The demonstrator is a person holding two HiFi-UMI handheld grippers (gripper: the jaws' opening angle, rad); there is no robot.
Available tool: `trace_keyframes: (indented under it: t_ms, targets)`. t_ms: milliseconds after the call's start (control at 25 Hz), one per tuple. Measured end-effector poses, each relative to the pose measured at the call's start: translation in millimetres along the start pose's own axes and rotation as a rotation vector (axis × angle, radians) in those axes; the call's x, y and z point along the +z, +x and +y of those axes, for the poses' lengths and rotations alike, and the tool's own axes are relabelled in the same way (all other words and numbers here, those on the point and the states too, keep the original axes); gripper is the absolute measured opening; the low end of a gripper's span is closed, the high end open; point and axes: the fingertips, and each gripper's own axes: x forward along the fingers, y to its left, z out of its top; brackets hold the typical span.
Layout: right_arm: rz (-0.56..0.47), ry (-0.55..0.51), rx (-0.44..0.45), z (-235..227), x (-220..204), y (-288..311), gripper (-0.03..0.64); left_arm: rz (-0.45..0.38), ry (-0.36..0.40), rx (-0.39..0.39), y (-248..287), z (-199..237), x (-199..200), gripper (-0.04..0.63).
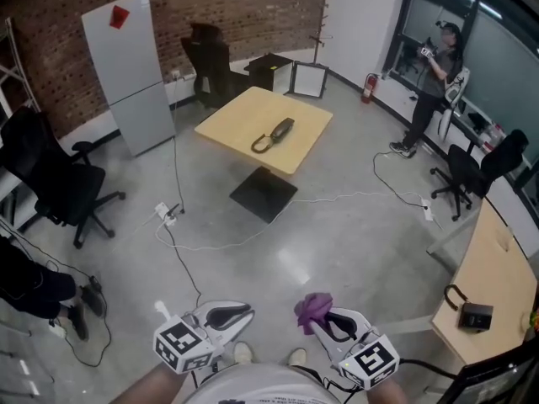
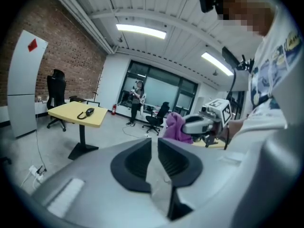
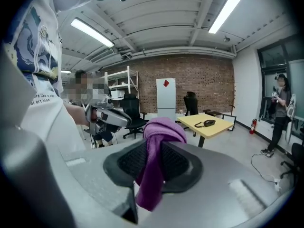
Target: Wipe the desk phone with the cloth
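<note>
Cloth held, phone far ahead
Right gripper (image 3: 154, 161) clamps the cloth (image 3: 162, 127); left gripper (image 2: 154, 156) nearly closed, empty; phone (image 1: 274, 135) on the table (image 1: 240, 112) ahead.

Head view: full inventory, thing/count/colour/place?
desk phone: 1, black, on table
table: 1, yellow top, mid-room
cloth: 1, purple, in right gripper
office chairs: 3, black, left, back, right
tall cabinet: 1, grey, by brick wall
fire extinguisher: 1, red, back right
cables: several, white, floor
side desk: 1, light wood, lower right
standing person: 1, dark clothes, far right
left gripper: 1, white, bottom left, shut, empty
right gripper: 1, white, bottom right, shut on cloth
</note>
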Motion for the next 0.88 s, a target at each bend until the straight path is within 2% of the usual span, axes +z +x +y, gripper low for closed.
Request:
trace_keyframes:
  t_ms: [200,520,880]
  targets:
    - [-0.001,0.002,-0.022,4,4,9,0.092,-0.013,-0.012,-0.006,-11,10,-2,0.051]
    - [0.010,0.018,-0.024,9,5,25,0.092,0.018,-0.050,0.002,-18,31,-24,0.054]
    - [0.023,0.022,0.023,-60,16,72,0.092,0.016,-0.075,0.042,26,85,6,0.055]
